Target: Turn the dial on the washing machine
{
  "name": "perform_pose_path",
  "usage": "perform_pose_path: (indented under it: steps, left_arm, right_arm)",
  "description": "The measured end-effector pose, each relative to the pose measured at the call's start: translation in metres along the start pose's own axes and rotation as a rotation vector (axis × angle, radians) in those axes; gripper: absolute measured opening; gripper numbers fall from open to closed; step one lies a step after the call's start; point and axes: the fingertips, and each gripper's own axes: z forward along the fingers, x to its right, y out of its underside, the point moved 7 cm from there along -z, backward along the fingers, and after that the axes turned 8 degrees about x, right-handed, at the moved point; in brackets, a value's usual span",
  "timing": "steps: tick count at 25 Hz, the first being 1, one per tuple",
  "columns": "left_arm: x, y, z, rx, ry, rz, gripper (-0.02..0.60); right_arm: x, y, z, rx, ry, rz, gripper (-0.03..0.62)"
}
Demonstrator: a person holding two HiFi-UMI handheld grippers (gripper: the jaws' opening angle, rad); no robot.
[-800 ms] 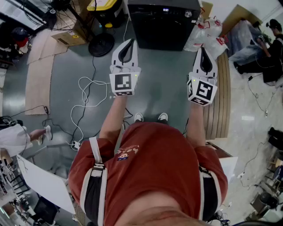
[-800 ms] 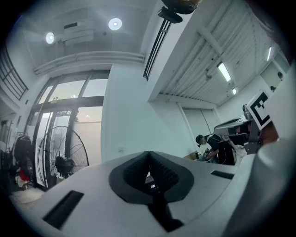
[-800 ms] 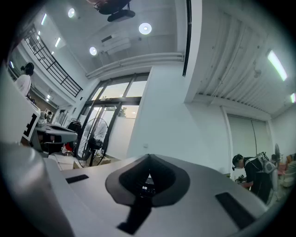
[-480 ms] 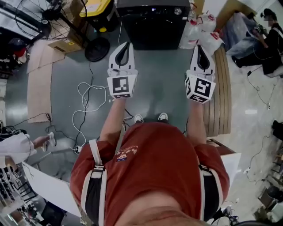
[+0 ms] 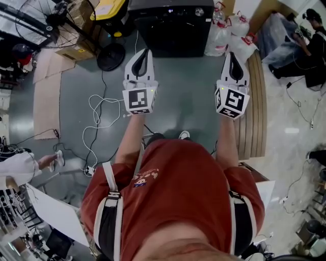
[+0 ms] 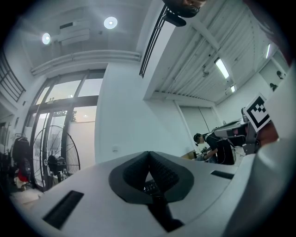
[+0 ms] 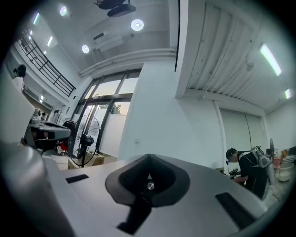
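Washing machine (image 5: pixel 170 30): a dark unit is stood on the floor (image 5: pixel 183 97) at the top of the head view, ahead of the person.
Dial (image 5: pixel 199 11): a round silver knob is set at the right of the machine's top panel, beside a small lit display (image 5: pixel 170 10). No gripper is touching it.
Left gripper (image 5: pixel 146 51): it is held in the air in front of the machine's left part and pointed toward it, clear of it.
Left fingers (image 6: pixel 162 171): the tips are closed together and nothing is gripped.
Right gripper (image 5: pixel 232 54): it is held level with the left one, in front of the machine's right edge, well apart from the dial.
Right fingers (image 7: pixel 164 173): the tips are fully closed and nothing is held. In the right gripper view the silver knob is framed in the opening below the tips.
Surroundings: a white cable (image 5: pixel 102 109) is looped on the floor at the left; a standing fan (image 5: pixel 41 20) and white bags (image 5: pixel 229 30) flank the machine.
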Motion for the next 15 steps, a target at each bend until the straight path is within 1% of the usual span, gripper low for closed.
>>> perform_pose_path:
  steps: [3,7,11,15]
  left_arm:
    - [0.013,0.002,0.007,-0.008,-0.009,-0.014,0.017]
    - [0.023,0.016,0.022,-0.034,0.001,-0.023,0.017]
    - [0.019,0.038,0.041,-0.050,0.008,-0.038,0.017]
    - [0.004,0.059,0.067,-0.039,0.014,-0.048,0.017]
  right_arm:
    - [0.012,0.007,0.004,-0.007,-0.017,0.004,0.008]
    - [0.023,0.022,0.013,-0.028,-0.021,-0.001,0.008]
    - [0.024,0.040,0.030,-0.057,-0.017,-0.012,0.008]
    - [0.019,0.053,0.060,-0.063,-0.008,-0.023,0.008]
